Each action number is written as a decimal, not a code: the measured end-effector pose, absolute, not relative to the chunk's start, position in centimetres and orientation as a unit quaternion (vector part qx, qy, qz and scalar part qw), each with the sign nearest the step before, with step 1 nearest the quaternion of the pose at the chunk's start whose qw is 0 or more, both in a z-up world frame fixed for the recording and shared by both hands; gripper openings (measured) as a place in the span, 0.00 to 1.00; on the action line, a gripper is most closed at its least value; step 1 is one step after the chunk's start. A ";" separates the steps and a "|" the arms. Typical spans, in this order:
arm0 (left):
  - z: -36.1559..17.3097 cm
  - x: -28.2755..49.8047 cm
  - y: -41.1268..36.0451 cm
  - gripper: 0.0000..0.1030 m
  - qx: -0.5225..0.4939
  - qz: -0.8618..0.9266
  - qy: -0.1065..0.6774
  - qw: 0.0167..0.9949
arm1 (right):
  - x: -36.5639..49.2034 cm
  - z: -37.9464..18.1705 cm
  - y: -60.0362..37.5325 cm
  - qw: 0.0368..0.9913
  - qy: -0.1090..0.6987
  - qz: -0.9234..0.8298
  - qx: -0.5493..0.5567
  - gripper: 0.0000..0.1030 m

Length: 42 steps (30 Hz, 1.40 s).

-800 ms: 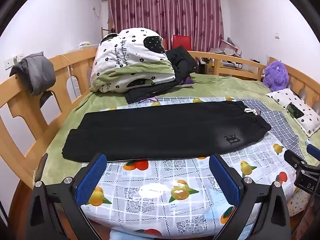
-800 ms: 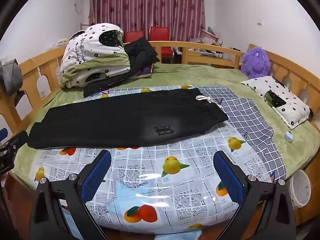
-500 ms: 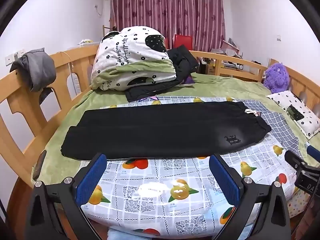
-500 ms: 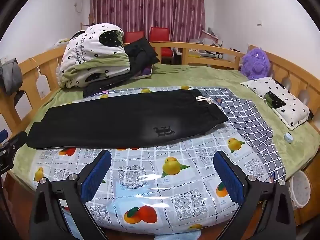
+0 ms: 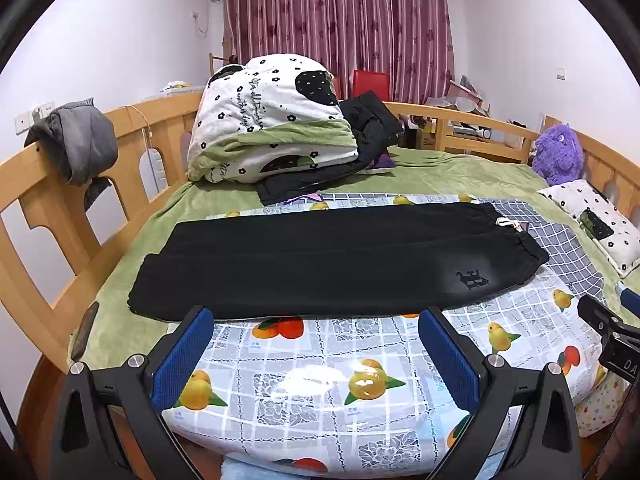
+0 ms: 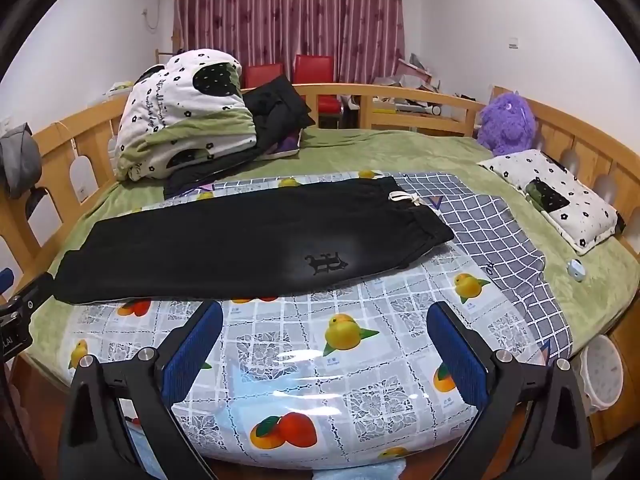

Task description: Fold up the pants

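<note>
Black pants (image 5: 328,264): flat on fruit-print cloth (image 5: 332,376) over bed (image 5: 448,168), legs stacked lengthwise, waistband rightward. Crosswise folds apparently outstanding. Left gripper (image 5: 316,356), right gripper (image 6: 326,350): jaws apart, empty, short of pants.

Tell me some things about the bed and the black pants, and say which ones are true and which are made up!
1. The long black pants lie flat on the shiny fruit-print plastic cover. True.
2. The right gripper is pinching the pants. False: its blue-padded jaws are wide open, short of the pants, holding nothing.
3. The fluffy purple plush toy sits on top of the pants. False: it sits far off, by the wooden bed rail.
4. The pants' white drawstring is at the end nearer the grey checked cloth. True.
5. The left gripper is open too. True.
</note>
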<state>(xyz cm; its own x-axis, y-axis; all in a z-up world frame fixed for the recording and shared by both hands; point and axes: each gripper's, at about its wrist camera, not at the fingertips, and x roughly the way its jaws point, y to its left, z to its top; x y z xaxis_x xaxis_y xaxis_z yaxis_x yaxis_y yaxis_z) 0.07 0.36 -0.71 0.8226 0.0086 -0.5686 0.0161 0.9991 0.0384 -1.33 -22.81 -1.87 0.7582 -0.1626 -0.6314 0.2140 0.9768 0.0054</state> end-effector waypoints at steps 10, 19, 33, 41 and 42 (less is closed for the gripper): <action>-0.8 0.3 1.2 1.00 -0.003 -0.012 0.305 0.952 | -1.5 -2.0 -22.3 0.937 0.331 -0.102 0.036 0.98; -0.7 0.4 1.3 1.00 -0.004 -0.012 0.305 0.952 | -1.4 -2.1 -22.0 0.937 0.332 -0.102 0.031 0.98; -0.6 0.4 1.5 1.00 -0.004 -0.013 0.304 0.953 | -1.5 -2.1 -22.1 0.938 0.330 -0.103 0.030 0.98; -0.4 0.5 1.3 1.00 -0.002 -0.015 0.304 0.953 | -1.6 -1.9 -22.0 0.939 0.327 -0.106 0.025 0.98; -0.4 0.6 1.4 1.00 -0.002 -0.015 0.304 0.952 | -1.6 -1.9 -22.0 0.939 0.326 -0.106 0.024 0.98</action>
<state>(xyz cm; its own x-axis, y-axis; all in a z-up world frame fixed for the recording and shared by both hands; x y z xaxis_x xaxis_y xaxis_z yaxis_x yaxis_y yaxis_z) 0.55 1.41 -0.41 0.8145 -0.0289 -0.5794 0.0270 0.9996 -0.0118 -1.56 -21.96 -1.93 0.7653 -0.1841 -0.6167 0.2151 0.9763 -0.0244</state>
